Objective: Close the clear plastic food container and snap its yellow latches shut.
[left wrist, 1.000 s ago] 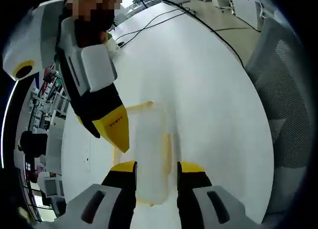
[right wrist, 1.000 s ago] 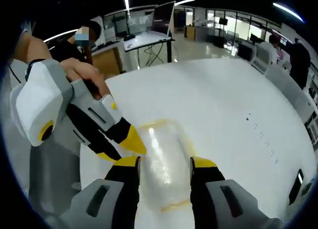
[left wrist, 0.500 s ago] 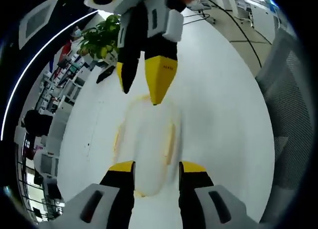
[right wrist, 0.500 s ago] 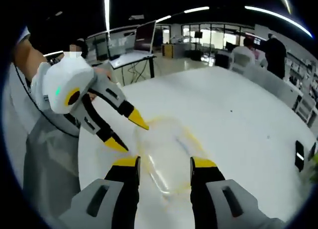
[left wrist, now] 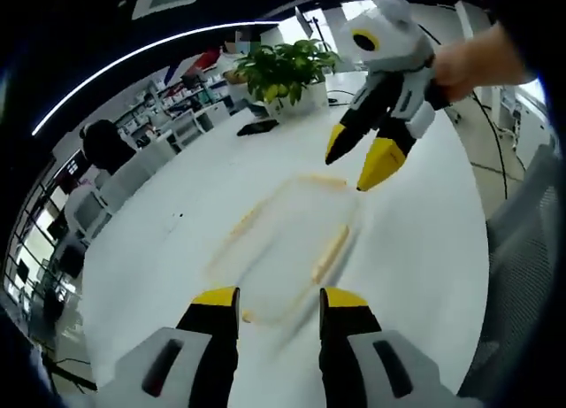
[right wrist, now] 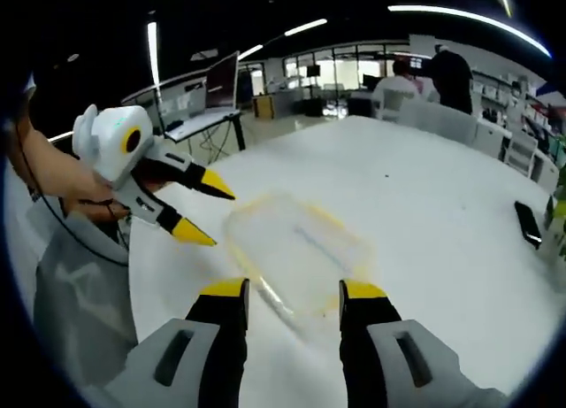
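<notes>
The clear plastic container [left wrist: 287, 235] with yellow latches [left wrist: 330, 253] along its sides lies flat on the white table [left wrist: 416, 249]. In the left gripper view my left gripper [left wrist: 280, 302] is open just in front of its near end, with nothing between the jaws. My right gripper [left wrist: 363, 160] comes in from the upper right, open and empty, hovering by the far corner. In the right gripper view the container [right wrist: 296, 249] lies ahead of my open right gripper [right wrist: 293, 293], and my left gripper [right wrist: 202, 211] hangs open at its left side. I cannot tell whether the latches are snapped.
A potted plant [left wrist: 279, 67] and a dark phone [left wrist: 256, 127] sit at the table's far edge. A grey mesh chair [left wrist: 522, 249] stands beside the table. In the right gripper view, a phone [right wrist: 528, 224] lies at the right; people [right wrist: 451, 72] and desks stand behind.
Both views have swung round the container. The grippers now sit farther back from it, and each shows smaller in the other's view. Jaws stay open; the container lies where it was.
</notes>
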`<state>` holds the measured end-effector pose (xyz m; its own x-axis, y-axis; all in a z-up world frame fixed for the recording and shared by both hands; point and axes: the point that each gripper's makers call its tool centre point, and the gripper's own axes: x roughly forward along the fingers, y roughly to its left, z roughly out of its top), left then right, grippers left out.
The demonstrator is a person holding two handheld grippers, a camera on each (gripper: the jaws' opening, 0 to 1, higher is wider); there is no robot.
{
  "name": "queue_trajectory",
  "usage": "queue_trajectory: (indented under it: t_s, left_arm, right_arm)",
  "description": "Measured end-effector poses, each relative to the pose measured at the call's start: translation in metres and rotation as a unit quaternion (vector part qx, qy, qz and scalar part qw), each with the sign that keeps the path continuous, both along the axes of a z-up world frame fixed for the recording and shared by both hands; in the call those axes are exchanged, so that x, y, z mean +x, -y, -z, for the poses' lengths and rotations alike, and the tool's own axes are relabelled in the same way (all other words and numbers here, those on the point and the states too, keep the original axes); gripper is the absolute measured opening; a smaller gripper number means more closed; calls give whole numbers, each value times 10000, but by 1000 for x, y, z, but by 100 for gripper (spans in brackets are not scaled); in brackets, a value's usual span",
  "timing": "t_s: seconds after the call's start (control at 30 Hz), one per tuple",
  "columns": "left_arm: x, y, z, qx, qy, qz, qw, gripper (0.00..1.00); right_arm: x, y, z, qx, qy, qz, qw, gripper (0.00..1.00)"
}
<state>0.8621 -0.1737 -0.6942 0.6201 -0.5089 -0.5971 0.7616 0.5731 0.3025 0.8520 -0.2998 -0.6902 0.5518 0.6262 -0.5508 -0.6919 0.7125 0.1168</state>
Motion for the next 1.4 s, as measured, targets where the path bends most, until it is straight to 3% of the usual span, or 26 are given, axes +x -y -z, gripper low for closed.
queue_trajectory:
  t_s: [0.1,0.2,0.3,0.43,0.73,0.9,1.1,1.4]
  left_arm:
    - [0,-10,7,-346,-186,-426,9983,29]
    - [1,-16,19,-522,-439,-699,9952,30]
    - [1,-20,32,-583,-708,-880,9919,31]
    - [4,-23,46,-575,-899,-990,9893,31]
    - [9,-18,53,-653,-1038,-1007,9873,30]
    - [9,-13,54,-689,-1044,-921,9879,22]
    - [9,-9,53,-674,-1017,-882,9886,21]
    - [9,-10,55,-592,-976,-882,9895,21]
  right_arm:
    - [1,8,7,-28,87,238,9997,38]
    - [-2,12,21,46,-94,454,9989,39]
    - [-4,17,39,-139,-207,584,9980,39]
    - [-5,15,50,-30,-374,669,9971,38]
    - [-1,7,65,-186,-438,606,9970,35]
    - [4,6,66,-200,-416,659,9968,30]
    - [4,0,65,-236,-331,468,9981,22]
    - [4,0,65,-392,-250,374,9982,21]
